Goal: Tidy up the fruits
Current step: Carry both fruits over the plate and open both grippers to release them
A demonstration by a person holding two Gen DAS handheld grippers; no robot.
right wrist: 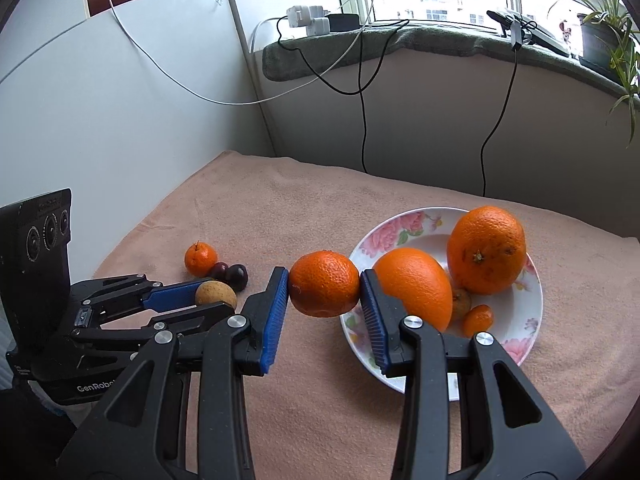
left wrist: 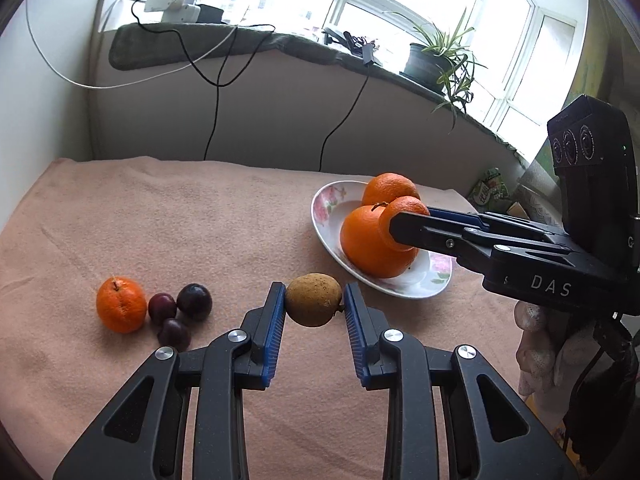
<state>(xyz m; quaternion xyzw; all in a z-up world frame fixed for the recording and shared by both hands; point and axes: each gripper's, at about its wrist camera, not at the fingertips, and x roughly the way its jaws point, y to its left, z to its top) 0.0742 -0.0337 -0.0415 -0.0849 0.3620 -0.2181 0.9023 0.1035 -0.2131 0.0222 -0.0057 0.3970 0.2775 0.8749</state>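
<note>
Now both grippers were loaded. L gripper (left wrist: 314, 300) had its jaws closed narrow on a brown fruit (left wrist: 313, 299), pads on its left & right sides at the widest part, fruit clear of the surface (left wrist: 200, 220). R gripper (right wrist: 324, 290) had its jaws a bit wider, clamped on a small orange (right wrist: 324, 289) across its middle, just left of the plate (right wrist: 520, 340).

Handling, my guess: brown fruit light, firm-skinned, shouldn't slip on ribbed pads. Orange heavier, round, peel gives a little; squeeze too hard & it bruises. Mid-body grip is right for both.

Plate held two big oranges (right wrist: 486, 250) w/ smaller fruit tucked beneath; they'd roll if bumped. Far left on the surface: another orange (left wrist: 121, 304) & three plums (left wrist: 194, 301), touching.
</note>
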